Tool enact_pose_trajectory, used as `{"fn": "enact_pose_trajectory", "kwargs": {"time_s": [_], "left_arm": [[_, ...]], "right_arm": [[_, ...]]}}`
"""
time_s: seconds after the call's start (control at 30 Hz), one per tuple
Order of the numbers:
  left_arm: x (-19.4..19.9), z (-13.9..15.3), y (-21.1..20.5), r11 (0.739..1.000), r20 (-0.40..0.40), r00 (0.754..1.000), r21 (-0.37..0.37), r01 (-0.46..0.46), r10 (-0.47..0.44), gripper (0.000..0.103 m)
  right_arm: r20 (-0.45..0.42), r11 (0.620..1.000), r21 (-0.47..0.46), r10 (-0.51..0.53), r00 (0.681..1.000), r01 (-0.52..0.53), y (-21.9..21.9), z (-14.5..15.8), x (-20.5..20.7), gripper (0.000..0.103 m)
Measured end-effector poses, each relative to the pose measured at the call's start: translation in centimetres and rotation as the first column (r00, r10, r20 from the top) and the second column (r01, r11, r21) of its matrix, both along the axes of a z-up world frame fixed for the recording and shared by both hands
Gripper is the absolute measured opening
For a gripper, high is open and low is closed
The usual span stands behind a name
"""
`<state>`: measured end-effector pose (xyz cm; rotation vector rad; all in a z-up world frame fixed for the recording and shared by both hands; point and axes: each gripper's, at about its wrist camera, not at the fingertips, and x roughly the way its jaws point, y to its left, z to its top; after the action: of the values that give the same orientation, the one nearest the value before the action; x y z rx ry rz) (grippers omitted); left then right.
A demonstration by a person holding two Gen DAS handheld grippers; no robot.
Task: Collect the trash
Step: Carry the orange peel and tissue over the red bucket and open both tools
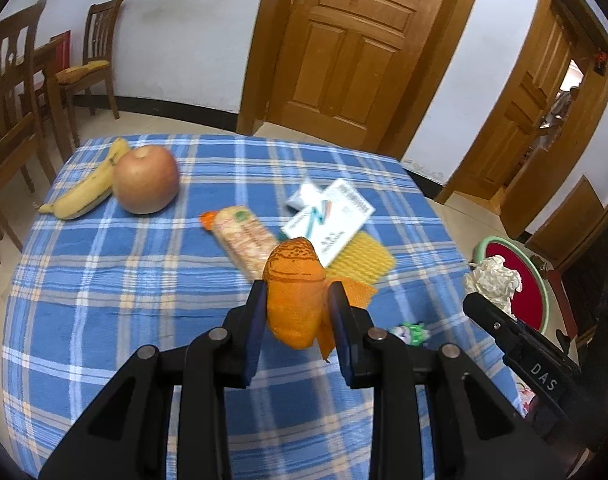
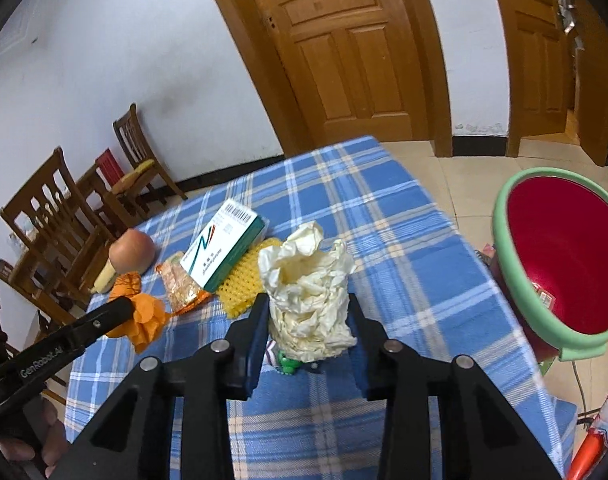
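My left gripper (image 1: 296, 300) is shut on an orange mesh wrapper (image 1: 294, 292) and holds it above the blue plaid tablecloth (image 1: 104, 280). It also shows at the left of the right wrist view (image 2: 138, 316). My right gripper (image 2: 308, 312) is shut on a crumpled white tissue (image 2: 310, 296), held above the table; the tissue also shows in the left wrist view (image 1: 492, 280). A red bin with a green rim (image 2: 564, 256) stands on the floor to the right of the table. A small green and white wrapper (image 1: 412, 332) lies on the cloth near the front.
On the table lie a banana (image 1: 84, 188), an apple (image 1: 144, 180), a snack packet (image 1: 244, 240), a white and green box (image 1: 328, 216) and a yellow foam net (image 1: 364, 260). Wooden chairs (image 1: 8, 100) stand left. Wooden doors (image 1: 356, 48) are behind.
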<state>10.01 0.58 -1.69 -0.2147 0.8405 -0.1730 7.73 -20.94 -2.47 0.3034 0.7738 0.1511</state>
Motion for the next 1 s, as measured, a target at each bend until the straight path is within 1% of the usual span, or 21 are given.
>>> {"fn": "enact_pose_trajectory", "kwargs": {"time_s": [0.3,0.5,0.8,1.0], "left_arm": [[-0.3,1.8,-4.8,0.996,0.036,0.995,0.014,0.093,-0.094,0.031],[-0.2,2.6,-8.8,0.985,0.041,0.984,0.019,0.172,-0.173,0.031],[0.3,3.0,-14.9,0.957,0.039,0.956,0.038,0.289,-0.29,0.031],[1.3,2.0,-19.0,0.933,0.009,0.934,0.049,0.355,-0.356,0.031]], "right_arm": [[0.053,0.996,0.032,-0.088,0.995,0.086,-4.4,1.9,-2.5,0.039],[0.061,0.988,0.057,-0.15,0.987,0.146,-7.5,2.4,-3.8,0.039],[0.038,0.963,0.082,-0.259,0.965,0.255,-12.5,1.4,-5.1,0.04],[0.018,0.943,0.088,-0.323,0.946,0.321,-15.5,0.6,-5.5,0.04]]}}
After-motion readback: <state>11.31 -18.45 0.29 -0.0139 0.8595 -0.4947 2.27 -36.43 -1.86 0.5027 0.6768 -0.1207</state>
